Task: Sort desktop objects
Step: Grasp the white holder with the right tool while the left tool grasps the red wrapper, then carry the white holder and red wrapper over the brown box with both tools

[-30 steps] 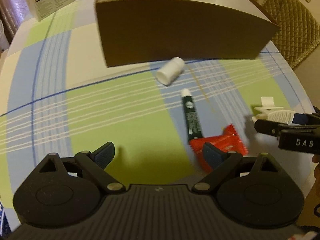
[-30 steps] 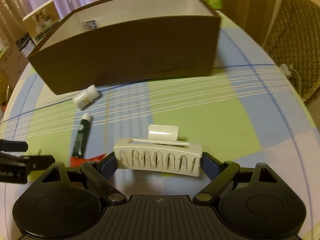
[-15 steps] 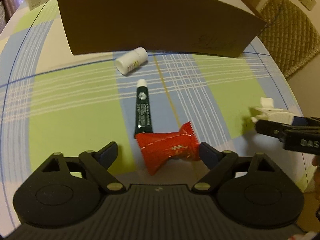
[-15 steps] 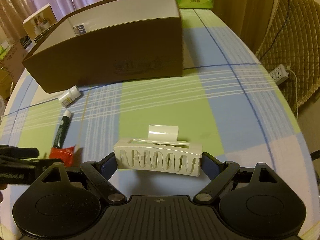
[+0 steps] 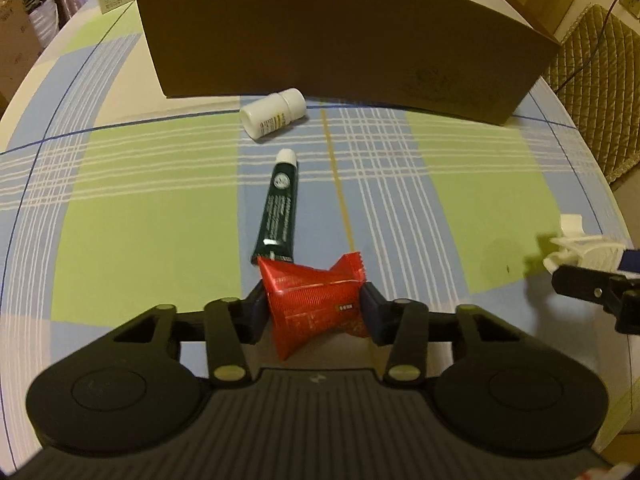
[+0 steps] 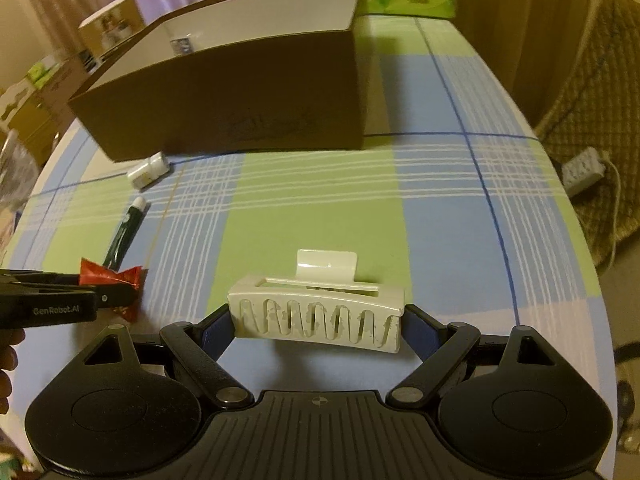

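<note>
Now your left gripper (image 5: 314,314) pinches the soft, crinkly red packet (image 5: 316,300) at its waist above the table, while your right gripper (image 6: 318,326) clamps the stiff hair clip (image 6: 316,316) endwise.

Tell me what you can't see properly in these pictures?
- Inside the big brown cardboard box: left wrist view, its front wall hides it.
- Small print on the dark green tube and small white pill bottle: too small to read.
- Red crinkly snack packet: right wrist view, the left tongs cover part.
</note>
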`<state>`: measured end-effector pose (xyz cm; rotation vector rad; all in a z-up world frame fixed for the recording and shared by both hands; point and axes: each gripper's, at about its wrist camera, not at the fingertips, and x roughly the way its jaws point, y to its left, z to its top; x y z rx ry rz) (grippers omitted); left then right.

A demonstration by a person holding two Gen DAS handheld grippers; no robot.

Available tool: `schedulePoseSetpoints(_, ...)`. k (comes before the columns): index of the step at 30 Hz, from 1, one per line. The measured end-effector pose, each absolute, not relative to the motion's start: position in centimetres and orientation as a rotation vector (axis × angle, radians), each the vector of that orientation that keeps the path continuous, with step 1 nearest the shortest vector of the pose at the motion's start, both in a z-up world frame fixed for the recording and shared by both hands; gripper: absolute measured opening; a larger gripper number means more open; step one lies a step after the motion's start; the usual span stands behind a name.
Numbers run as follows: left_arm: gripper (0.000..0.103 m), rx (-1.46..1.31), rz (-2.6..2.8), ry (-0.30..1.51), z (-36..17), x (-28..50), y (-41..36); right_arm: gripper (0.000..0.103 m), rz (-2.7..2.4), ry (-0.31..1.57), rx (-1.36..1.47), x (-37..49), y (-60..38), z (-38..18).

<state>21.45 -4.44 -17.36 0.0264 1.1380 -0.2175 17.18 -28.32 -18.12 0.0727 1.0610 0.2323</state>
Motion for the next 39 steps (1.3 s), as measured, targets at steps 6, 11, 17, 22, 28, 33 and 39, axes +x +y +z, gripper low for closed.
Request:
schedulePoseSetpoints(6,0.035,0.002,-0.176,1.141,-17.1,19.1,-4.8,0.085,0.321,1.058,0.044,17.3,-28.4,-18.2)
schedulePoseSetpoints(11,0.028,-0.038,-0.133,1.118,-15.9,18.0,-4.4,0.085,0.381,1.047,0.019,17.6,-28.3,-17.8)
schedulePoseSetpoints(17,0.026,-0.05,-0.085,1.107,-15.4,17.4,-4.2,0.085,0.434,1.034,-0.007,17.9,-27.9,-17.6)
schedulePoseSetpoints(22,0.024,-0.052,-0.094,1.107,-15.0,17.3,-4.2,0.085,0.443,1.038,0.002,18.4,-27.8,-17.6)
schedulePoseSetpoints(28,0.024,-0.027,-0.148,1.078,-13.3,18.6,-3.9,0.085,0.427,1.019,0.021,19.1,-27.7,-16.9)
schedulePoseSetpoints(33,0.02,-0.027,-0.191,1.046,-11.5,20.2,-3.2,0.085,0.409,1.012,0.045,19.8,-27.6,-16.1)
schedulePoseSetpoints(39,0.02,-0.005,-0.229,1.033,-10.5,21.7,-2.8,0.085,0.391,0.993,0.069,20.5,-27.0,-15.1)
